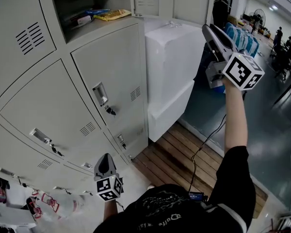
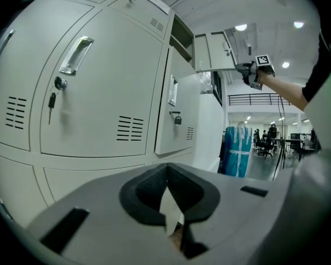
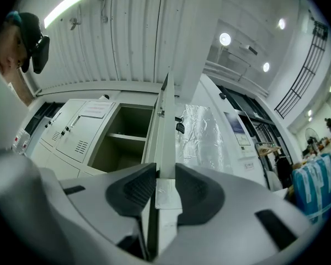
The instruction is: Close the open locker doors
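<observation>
The grey lockers [image 1: 106,76] fill the left of the head view. One upper compartment [image 1: 82,1] stands open, with packets [image 1: 111,15] on its shelf. Its door [image 1: 184,1] swings out to the right at the top. My right gripper [image 1: 207,29] is raised to that door. In the right gripper view the door's edge [image 3: 166,120] runs between the pads [image 3: 135,189], which press on it from both sides. My left gripper [image 1: 105,160] hangs low before the closed lower lockers [image 2: 99,104], shut and holding nothing.
A white, film-wrapped appliance [image 1: 169,76] stands right of the lockers on wooden slats [image 1: 184,154]. Keys hang in the closed doors [image 1: 109,110]. A blue wrapped stack [image 1: 240,38] and people at desks [image 1: 286,47] are beyond. Bags lie at lower left [image 1: 39,203].
</observation>
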Motion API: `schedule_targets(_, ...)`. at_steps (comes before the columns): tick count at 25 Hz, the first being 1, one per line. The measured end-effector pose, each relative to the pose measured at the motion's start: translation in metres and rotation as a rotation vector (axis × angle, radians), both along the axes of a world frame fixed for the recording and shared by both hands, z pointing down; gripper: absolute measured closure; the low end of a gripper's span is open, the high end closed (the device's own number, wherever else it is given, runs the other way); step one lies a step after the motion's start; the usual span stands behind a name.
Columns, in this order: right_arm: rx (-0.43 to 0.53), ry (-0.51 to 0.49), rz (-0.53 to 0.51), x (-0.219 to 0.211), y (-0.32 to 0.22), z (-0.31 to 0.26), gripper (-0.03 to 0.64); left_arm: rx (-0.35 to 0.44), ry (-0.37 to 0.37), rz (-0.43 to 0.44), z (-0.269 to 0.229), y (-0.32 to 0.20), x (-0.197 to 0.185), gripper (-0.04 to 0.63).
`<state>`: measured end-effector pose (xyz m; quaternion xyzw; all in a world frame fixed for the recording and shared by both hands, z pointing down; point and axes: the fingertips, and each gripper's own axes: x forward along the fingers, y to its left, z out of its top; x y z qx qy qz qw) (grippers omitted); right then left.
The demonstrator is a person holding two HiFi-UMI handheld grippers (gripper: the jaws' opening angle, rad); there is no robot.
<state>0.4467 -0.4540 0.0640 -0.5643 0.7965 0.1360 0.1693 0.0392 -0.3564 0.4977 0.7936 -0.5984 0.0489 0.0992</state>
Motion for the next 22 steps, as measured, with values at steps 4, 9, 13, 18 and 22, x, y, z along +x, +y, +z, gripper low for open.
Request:
schedule_targets(4,-0.009,-0.017,-0.020,-0.012,0.011,0.001,0.515,-0.006,-0.002,0.003,0.004,0.011,-0.004,0.588)
schedule_targets(9,0.015,0.015,-0.076,-0.046,0.035,-0.001,0.525,-0.030,0.000,-0.009,0.011,0.032,-0.018,0.588)
schedule_targets(13,0.033,0.047,-0.073,-0.078,0.052,0.002,0.526,-0.055,-0.009,-0.027,0.016,0.049,-0.038,0.588)
schedule_targets(18,0.051,0.096,-0.078,-0.120,0.063,0.001,0.523,-0.053,-0.006,-0.045,0.016,0.066,-0.058,0.588)
schedule_targets(22,0.054,0.104,-0.086,-0.145,0.064,0.000,0.518,-0.061,-0.008,-0.058,0.018,0.075,-0.072,0.588)
